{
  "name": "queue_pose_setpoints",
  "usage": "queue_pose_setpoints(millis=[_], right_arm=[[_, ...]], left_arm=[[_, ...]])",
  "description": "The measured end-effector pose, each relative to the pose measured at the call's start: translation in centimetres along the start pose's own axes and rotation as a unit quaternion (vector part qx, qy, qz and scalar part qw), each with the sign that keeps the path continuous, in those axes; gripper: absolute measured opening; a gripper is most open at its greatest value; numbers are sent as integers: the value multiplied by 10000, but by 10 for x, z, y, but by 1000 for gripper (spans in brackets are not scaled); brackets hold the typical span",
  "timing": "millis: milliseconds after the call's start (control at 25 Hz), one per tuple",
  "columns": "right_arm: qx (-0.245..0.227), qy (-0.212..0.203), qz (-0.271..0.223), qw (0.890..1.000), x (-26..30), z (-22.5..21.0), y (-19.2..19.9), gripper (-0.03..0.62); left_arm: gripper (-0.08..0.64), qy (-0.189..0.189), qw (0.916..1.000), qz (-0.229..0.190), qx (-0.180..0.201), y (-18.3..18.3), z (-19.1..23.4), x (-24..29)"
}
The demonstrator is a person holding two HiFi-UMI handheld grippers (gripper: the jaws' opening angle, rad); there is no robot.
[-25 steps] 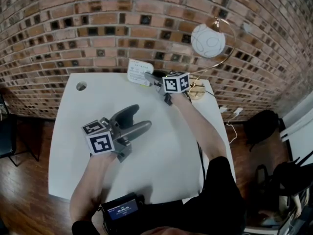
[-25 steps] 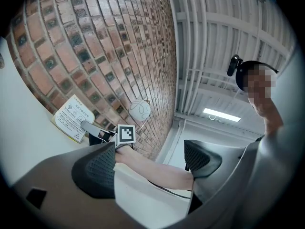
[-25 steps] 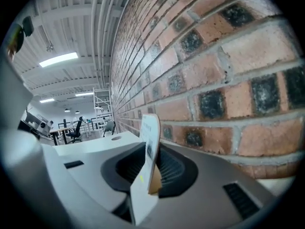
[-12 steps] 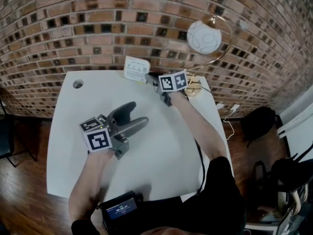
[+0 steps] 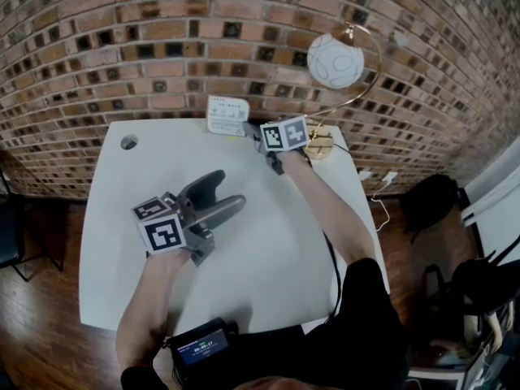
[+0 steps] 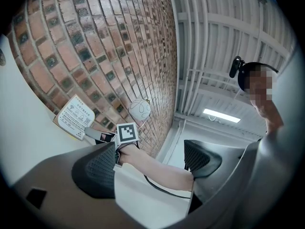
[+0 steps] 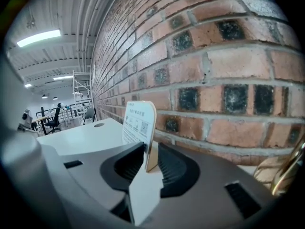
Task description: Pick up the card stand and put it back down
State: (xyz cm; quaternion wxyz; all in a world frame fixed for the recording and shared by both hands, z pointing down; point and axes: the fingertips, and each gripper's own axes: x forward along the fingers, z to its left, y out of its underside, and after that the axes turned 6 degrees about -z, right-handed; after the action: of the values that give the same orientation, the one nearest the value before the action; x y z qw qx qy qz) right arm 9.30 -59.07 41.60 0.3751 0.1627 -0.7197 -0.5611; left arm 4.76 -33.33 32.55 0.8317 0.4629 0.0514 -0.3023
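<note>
Card stand: a small white printed sign on a wooden base, the card stand [image 5: 227, 115] stands upright at the table's far edge, just in front of the wall. It appears to rest on the tabletop, not lifted.
Right gripper: the right gripper [image 5: 252, 132] reaches to the back of the table. Its two dark ribbed pads sit on either side of the stand's lower edge. The jaws have just been closing in a little with the stand between them. A sliver of space shows beside the card, so no firm squeeze is evident.
Likely reason: the jaws bracket the thin base, where a pinch would keep the sign upright.
Left gripper: the left gripper [image 5: 231, 190] hovers over the middle of the table with its jaws spread wide and nothing between them. It seems to be parked clear of the work.
Surface: the white table [image 5: 268, 242] is mostly bare, with a round cable hole [image 5: 129, 142] near its far left corner.
Room: a red brick wall [image 5: 122, 47] runs behind the table. A white globe lamp [image 5: 335, 62] on a curved brass arm stands at the right. The floor is dark wood [image 5: 32, 299].
</note>
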Motion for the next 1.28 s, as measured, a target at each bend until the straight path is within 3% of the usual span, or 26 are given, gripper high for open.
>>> queue_pose_setpoints(millis=[1280], right_arm=[[291, -119, -60, 9995, -8, 4, 2, 121]], left_arm=[[446, 25, 10000, 34, 24, 2, -2, 2]])
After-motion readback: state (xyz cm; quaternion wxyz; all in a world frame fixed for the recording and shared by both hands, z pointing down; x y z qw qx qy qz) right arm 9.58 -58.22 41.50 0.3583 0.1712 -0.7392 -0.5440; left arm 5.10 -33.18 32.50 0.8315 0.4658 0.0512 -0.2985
